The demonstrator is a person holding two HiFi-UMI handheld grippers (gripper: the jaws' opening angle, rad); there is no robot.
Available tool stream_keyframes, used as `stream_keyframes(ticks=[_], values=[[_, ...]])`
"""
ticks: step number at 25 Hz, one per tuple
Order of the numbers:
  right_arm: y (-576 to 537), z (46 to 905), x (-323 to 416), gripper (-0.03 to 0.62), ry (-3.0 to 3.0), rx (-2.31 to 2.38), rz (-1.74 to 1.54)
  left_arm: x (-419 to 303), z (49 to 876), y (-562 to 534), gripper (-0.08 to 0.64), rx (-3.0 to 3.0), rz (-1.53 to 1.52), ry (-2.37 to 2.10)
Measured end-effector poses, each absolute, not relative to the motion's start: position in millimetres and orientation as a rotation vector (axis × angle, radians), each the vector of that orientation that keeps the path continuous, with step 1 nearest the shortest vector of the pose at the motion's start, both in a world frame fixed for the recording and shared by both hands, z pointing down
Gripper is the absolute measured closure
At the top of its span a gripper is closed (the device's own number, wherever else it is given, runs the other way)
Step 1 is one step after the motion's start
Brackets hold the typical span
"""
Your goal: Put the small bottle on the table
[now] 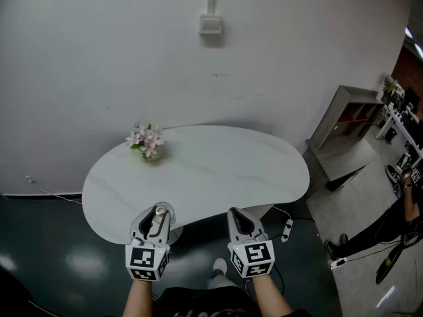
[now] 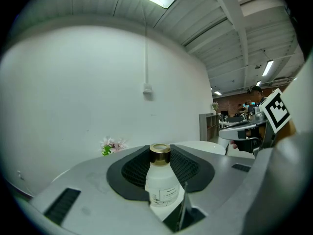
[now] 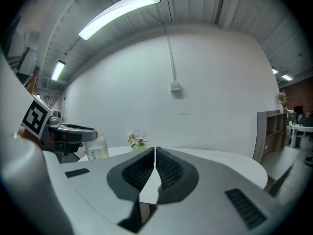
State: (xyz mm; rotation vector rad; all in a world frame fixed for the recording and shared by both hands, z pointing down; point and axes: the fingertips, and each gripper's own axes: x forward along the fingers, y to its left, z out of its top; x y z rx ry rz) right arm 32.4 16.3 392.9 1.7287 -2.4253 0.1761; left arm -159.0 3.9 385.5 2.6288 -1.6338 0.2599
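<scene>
At the near edge of the white table [image 1: 218, 167], the head view shows only a gold cap in the jaws of the left gripper [image 1: 157, 215]. The left gripper view shows the small bottle [image 2: 161, 182] whole, upright, clamped by both pads. The right gripper [image 3: 155, 153] is closed and empty.

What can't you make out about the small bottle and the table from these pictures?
The small bottle: label print too small, left gripper view; base hidden by the left tongs.
The flowers: their pot too small, head view.
The person: cut off by the right edge, head view.
</scene>
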Motion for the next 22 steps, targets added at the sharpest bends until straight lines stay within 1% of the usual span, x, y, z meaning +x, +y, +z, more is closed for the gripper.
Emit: stream_keyframes(ticks=[22], values=[[-80.4,402.2,67.0,0.525,-2.501,1.615,0.256,-122.5,388.4,-81.6,0.43,2.542,0.311,-1.719]])
